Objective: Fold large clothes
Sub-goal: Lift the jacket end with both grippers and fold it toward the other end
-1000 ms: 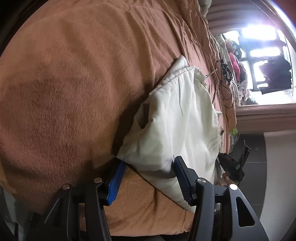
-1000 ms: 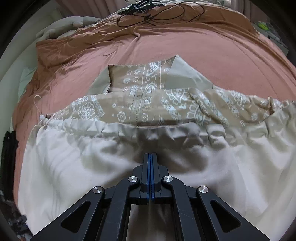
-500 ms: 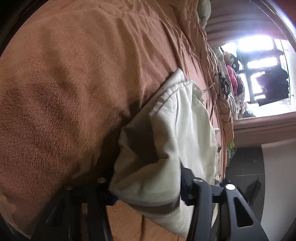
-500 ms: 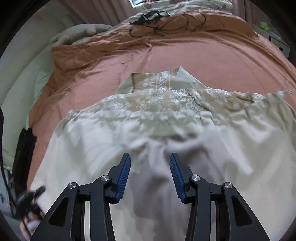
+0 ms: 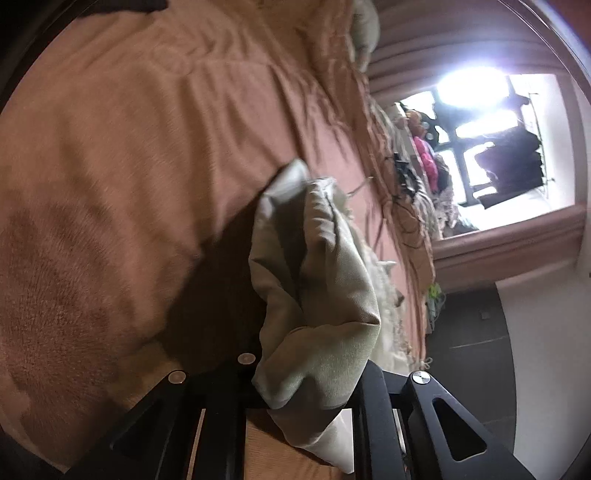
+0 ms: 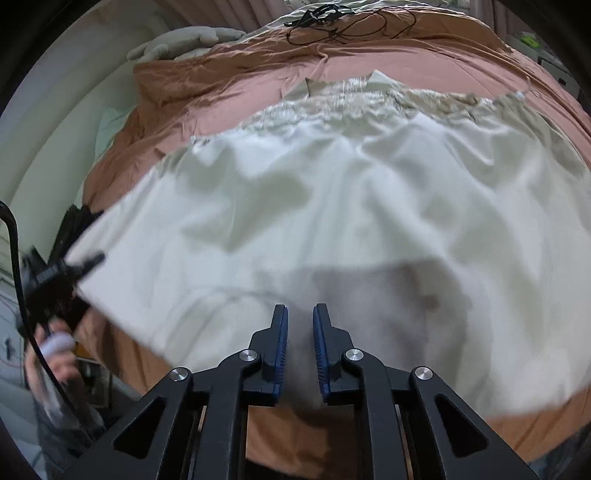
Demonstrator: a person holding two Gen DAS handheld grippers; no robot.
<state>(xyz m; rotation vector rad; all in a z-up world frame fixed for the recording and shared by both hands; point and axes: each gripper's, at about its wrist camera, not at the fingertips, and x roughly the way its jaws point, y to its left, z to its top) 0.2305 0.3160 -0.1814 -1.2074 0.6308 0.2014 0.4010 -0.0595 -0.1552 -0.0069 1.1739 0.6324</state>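
A large cream garment (image 6: pixel 332 206) with a patterned beige waistband lies spread on a brown bed cover (image 6: pixel 229 99). My right gripper (image 6: pixel 299 325) hovers just above its near edge, jaws a little apart, holding nothing. In the left wrist view, my left gripper (image 5: pixel 306 373) has a bunched corner of the garment (image 5: pixel 317 295) between its jaws, lifted off the bed cover (image 5: pixel 129 166); the cloth hides the fingertips. The left gripper also shows at the far left of the right wrist view (image 6: pixel 55 280), at the garment's left corner.
Black cables (image 6: pixel 332 22) lie at the far end of the bed. A grey pillow (image 6: pixel 184 40) sits at the far left. A bright window (image 5: pixel 480 110) and hanging clothes are beyond the bed. The bed's near edge runs under my right gripper.
My right gripper let go of the garment, opened and drew back toward the near edge. My left gripper moved onto the garment's corner, closed on it and lifted it.
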